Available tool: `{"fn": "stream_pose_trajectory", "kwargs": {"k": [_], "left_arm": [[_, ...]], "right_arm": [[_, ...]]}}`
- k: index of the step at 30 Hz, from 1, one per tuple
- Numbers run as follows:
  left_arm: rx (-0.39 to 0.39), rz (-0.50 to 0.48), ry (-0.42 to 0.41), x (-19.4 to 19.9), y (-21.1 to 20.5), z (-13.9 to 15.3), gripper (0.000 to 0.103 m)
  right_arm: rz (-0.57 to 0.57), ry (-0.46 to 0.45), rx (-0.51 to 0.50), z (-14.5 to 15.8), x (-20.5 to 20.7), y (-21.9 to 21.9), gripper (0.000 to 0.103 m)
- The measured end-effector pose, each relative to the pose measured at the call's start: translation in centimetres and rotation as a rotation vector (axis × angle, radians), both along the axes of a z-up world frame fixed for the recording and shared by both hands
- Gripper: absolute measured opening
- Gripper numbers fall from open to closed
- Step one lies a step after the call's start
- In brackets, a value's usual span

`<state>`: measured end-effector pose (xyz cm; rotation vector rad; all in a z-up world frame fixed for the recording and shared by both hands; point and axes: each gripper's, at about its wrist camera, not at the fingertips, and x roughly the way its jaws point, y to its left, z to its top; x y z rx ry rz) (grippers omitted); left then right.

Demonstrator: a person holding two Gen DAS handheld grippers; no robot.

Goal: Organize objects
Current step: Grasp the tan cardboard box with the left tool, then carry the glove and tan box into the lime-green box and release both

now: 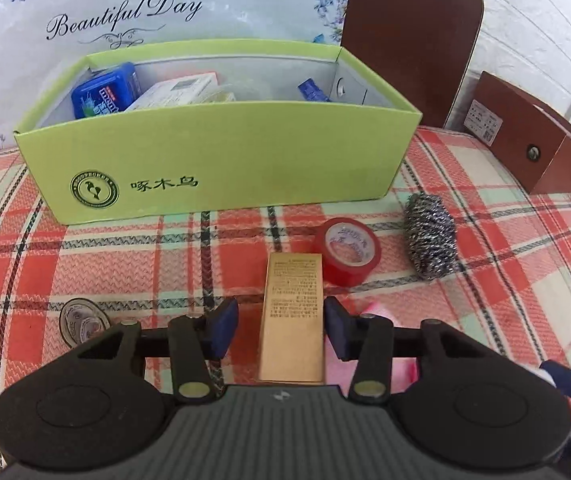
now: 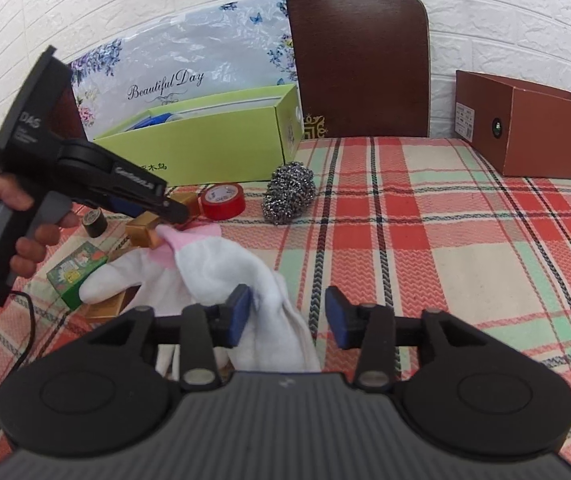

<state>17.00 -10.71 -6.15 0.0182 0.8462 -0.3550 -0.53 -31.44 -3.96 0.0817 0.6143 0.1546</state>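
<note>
Two tongs busy mid-sort: left tongs [image 1: 281, 330] straddle the gold box [image 1: 291, 320] on the plaid surface [image 1: 485, 300], pads not yet pressing, right tongs [image 2: 288, 316] released over the white sock [image 2: 245, 276]; next, clench and carry into the green box [image 1: 221, 160].

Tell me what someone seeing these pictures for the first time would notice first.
Probably the lime green box at the back of the plaid tablecloth, already holding a few packages. Next, the gold carton lying between the left tool's open blue pads, with red tape and a steel scourer just beyond it.
</note>
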Motion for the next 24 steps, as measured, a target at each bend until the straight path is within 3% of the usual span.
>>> {"fn": "stream_pose_trajectory", "kwargs": {"k": [3, 5, 8, 10, 15, 24], "left_arm": [[-0.007, 0.002, -0.005, 0.2, 0.2, -0.4, 0.047], [-0.014, -0.008, -0.007, 0.2, 0.2, -0.3, 0.037], [-0.032, -0.01, -0.002, -0.1, 0.6, -0.1, 0.033], [-0.051, -0.011, 0.005, -0.4, 1.0, 0.1, 0.033], [-0.094, -0.023, -0.025, -1.7, 1.9, 1.7, 0.033], [-0.146, -0.041, -0.181, -3.0, 3.9, 7.4, 0.033]], "right_arm": [[0.012, 0.001, 0.009, -0.1, 0.3, 0.4, 0.043], [0.026, 0.004, 0.017, -0.1, 0.2, 0.5, 0.043], [0.049, 0.028, 0.076, 0.1, 0.3, 0.2, 0.018], [0.063, 0.036, 0.133, 0.4, 0.2, -0.2, 0.015], [0.099, -0.009, 0.186, 2.4, 0.3, 0.1, 0.011], [0.143, -0.177, 0.192, 7.9, 3.0, 1.2, 0.011]]}}
